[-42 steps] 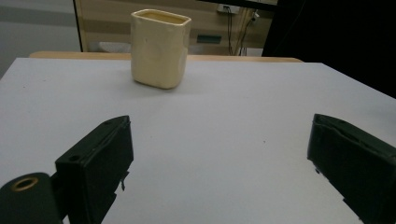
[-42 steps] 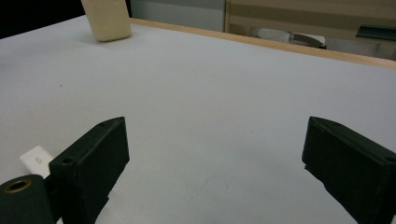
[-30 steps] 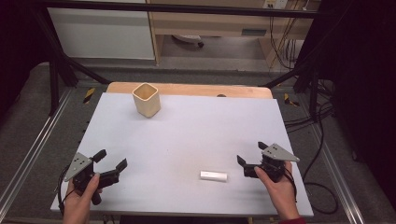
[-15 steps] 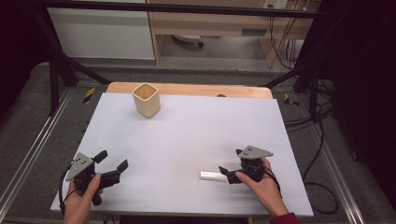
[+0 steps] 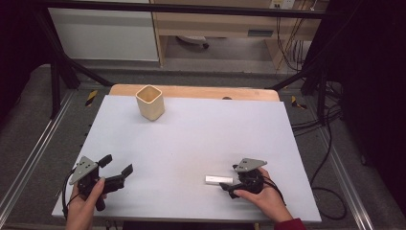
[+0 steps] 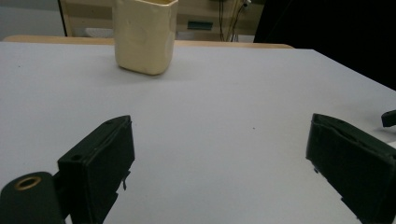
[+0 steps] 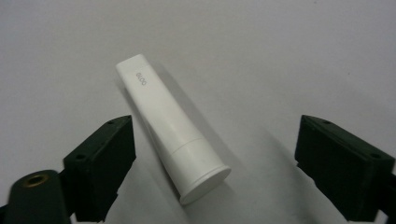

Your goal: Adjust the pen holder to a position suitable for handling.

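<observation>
Looking down along the right gripper's own view, we find its two black jaws spread wide at the lower corners of the frame, with a white tube (image 7: 170,133) lying flat on the pale table (image 7: 289,56) between them. The tube's capped end sits low in the frame, closer to the left jaw, and its flat crimped end points toward the upper left; neither jaw touches it.

In the high view we see the right gripper (image 5: 229,185) in the lower right of the frame, held in the person's right hand (image 5: 265,199), its grey plate on top. The white tube (image 5: 218,179) lies just left of it, with the jaw tips at the tube's near end.

At the lower left of the same view, the left gripper (image 5: 116,168) rests in the person's left hand (image 5: 84,203) close to the table's front edge, its jaws parted and holding nothing. Its own view confirms this: both jaws stand well apart at the bottom corners over bare table (image 6: 224,107).

Farther back, in the upper left part of the table (image 5: 201,129), we see a cream square-mouthed cup (image 5: 150,102) standing upright, well apart from both grippers. The left gripper view shows the cup (image 6: 144,35) at the top, left of centre
</observation>
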Demonstrator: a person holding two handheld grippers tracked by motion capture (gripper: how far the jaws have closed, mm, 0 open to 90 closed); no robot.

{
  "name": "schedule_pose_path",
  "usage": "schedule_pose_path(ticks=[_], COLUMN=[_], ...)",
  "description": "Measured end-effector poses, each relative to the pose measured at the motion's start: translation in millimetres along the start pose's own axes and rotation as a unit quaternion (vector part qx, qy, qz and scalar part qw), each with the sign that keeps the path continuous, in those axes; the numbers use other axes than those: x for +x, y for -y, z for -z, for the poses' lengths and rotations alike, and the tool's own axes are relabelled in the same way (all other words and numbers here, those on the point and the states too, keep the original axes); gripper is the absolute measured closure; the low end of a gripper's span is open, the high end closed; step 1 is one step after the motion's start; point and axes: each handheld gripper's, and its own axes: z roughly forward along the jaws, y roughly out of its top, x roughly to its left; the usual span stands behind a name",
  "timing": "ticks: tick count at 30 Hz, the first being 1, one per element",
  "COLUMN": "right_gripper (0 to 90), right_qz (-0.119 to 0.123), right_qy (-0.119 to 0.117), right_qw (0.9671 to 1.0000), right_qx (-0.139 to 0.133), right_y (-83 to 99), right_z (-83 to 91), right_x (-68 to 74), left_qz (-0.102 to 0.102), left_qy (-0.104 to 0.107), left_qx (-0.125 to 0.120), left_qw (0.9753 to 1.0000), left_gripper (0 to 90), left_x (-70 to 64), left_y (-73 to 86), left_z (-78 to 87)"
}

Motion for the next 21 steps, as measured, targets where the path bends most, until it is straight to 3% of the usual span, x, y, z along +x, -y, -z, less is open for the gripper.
schedule_pose_path(ticks=[10,16,21], right_gripper=[32.7,44.6,50.8], right_qz=[0.016,0.043,0.062], right_qy=[-0.008,-0.029,-0.033], right_qw=[0.9997,0.9985,0.9974], right_qx=[0.016,0.016,0.020], right_y=[1.9,-0.1,-2.3], right_z=[-0.1,-0.7,-0.9], right_x=[-1.0,6.1,10.3], left_qz=[-0.006,-0.007,-0.008], left_qy=[0.010,0.011,0.013], left_qx=[0.004,0.006,0.009], left_qw=[0.9999,0.9999,0.9998], left_gripper=[8.6,8.6,8.7], left_x=[-2.9,-3.1,-3.9], left_y=[0.1,0.4,0.8], left_z=[-2.0,-2.3,-3.7])
